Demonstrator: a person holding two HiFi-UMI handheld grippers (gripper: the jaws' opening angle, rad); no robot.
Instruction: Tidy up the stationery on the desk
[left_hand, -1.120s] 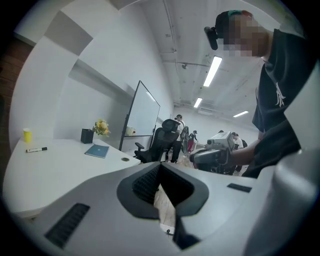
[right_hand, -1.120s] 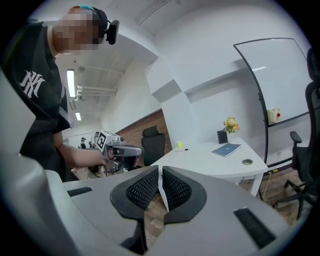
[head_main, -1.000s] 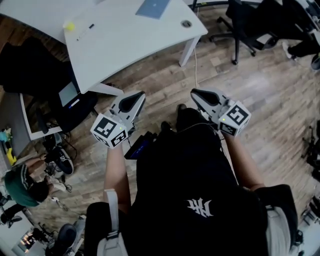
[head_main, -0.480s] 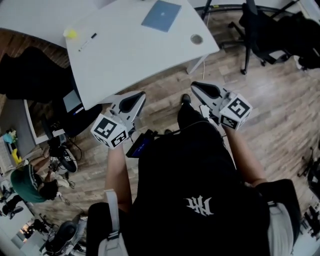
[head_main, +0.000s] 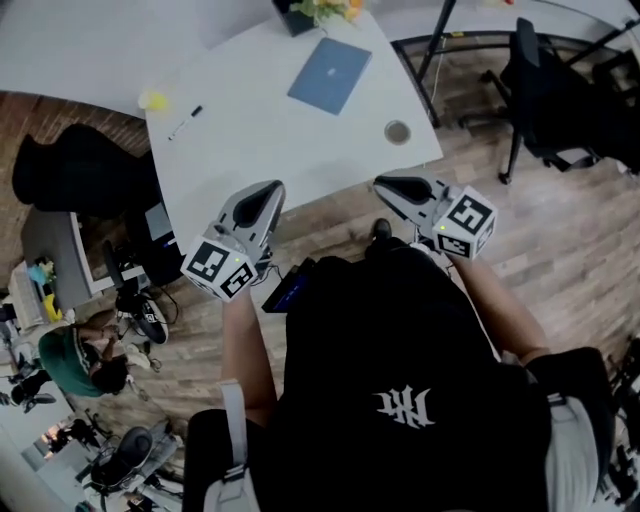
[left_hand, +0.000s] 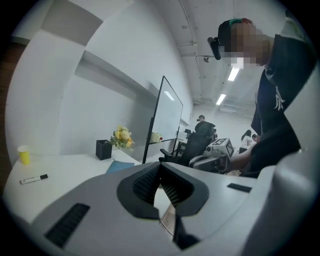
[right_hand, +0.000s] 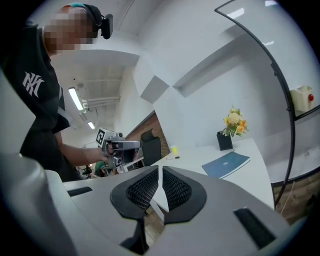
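Note:
A white desk stands ahead of me. On it lie a blue notebook, a black marker and a small yellow cup; a black pen holder with flowers sits at the far edge. My left gripper hovers at the desk's near edge, shut and empty. Just off the near right corner, my right gripper is also shut on nothing. The left gripper view shows the marker, cup and holder. The right gripper view shows the notebook and holder.
A round cable grommet sits near the desk's right corner. Black office chairs stand on the wooden floor at right. A computer case is under the desk at left, and a seated person is at lower left.
The person has stepped toward the desk: it has drawn nearer and lower in view, and both grippers now reach its near edge. Both stay shut.

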